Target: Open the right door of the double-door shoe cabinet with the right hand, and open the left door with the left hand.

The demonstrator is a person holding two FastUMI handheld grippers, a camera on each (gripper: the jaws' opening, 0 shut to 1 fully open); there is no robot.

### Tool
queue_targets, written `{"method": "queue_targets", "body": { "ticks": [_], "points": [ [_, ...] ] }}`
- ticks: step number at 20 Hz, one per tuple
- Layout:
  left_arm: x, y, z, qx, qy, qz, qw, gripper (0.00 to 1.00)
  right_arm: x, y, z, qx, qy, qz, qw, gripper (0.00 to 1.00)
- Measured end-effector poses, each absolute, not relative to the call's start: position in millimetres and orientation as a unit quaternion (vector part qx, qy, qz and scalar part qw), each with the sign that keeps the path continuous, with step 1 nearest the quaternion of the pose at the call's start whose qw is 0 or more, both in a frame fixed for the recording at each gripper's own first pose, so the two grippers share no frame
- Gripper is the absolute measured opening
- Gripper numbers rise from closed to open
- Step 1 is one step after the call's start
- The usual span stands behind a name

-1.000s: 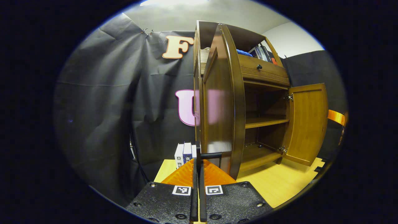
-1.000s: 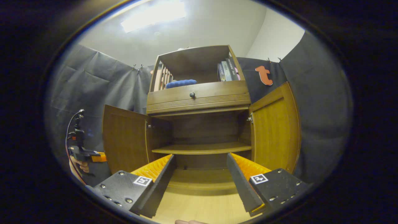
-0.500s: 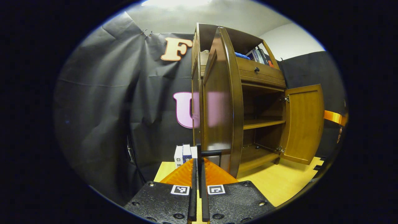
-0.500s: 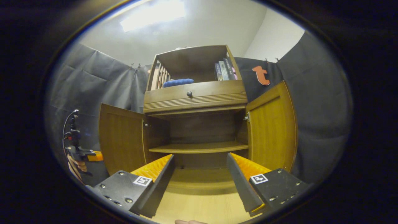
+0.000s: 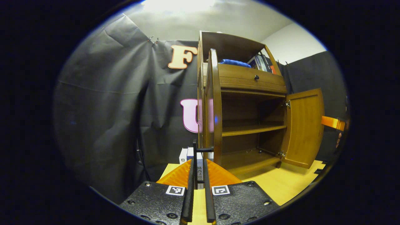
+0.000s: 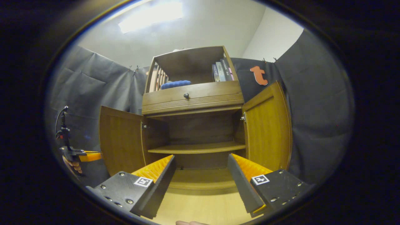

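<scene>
On the wooden floor, the shoe cabinet has its right door and left door both swung wide, so the task looks essentially done. The left hand-held gripper sits nearly closed about the left door's black handle; whether it grips I cannot tell. The right hand-held gripper is spread, empty, facing the shelves.

Both doors of the shoe cabinet stand open before us.
Our right gripper has its fingers spread wide before the shelf, holding nothing; left door and right door swing outward, the left gripper beside the left door.
</scene>
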State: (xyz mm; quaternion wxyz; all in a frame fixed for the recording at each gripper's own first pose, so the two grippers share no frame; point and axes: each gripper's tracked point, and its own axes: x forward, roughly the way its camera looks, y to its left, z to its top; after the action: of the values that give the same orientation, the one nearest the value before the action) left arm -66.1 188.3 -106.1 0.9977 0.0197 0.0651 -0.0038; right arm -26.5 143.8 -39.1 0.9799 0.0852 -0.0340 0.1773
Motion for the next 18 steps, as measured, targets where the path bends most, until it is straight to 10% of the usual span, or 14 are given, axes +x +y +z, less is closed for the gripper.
{"method": "queue_targets", "body": {
  "ticks": [4,5,7,18],
  "points": [
    [-95.0,160.7,-62.2,0.032,-0.006,0.012,0.999,0.29,-31.0,129.7,-38.3,0.081,-0.034,0.17,0.982,0.99],
    [-99.7,152.5,-53.0,0.036,-0.024,0.013,0.999,0.48,-32.1,126.8,-37.8,0.08,-0.035,0.169,0.982,0.99],
    [-102.3,134.8,-41.8,0.04,-0.043,0.012,0.998,0.35,-34.5,118.5,-34.7,0.078,-0.038,0.165,0.982,0.99],
    [-89.1,54.3,-10.3,0.023,-0.086,-0.025,0.996,0.45,-41.8,76.3,-11.5,0.089,-0.063,0.143,0.984,0.99]
  ]
}}
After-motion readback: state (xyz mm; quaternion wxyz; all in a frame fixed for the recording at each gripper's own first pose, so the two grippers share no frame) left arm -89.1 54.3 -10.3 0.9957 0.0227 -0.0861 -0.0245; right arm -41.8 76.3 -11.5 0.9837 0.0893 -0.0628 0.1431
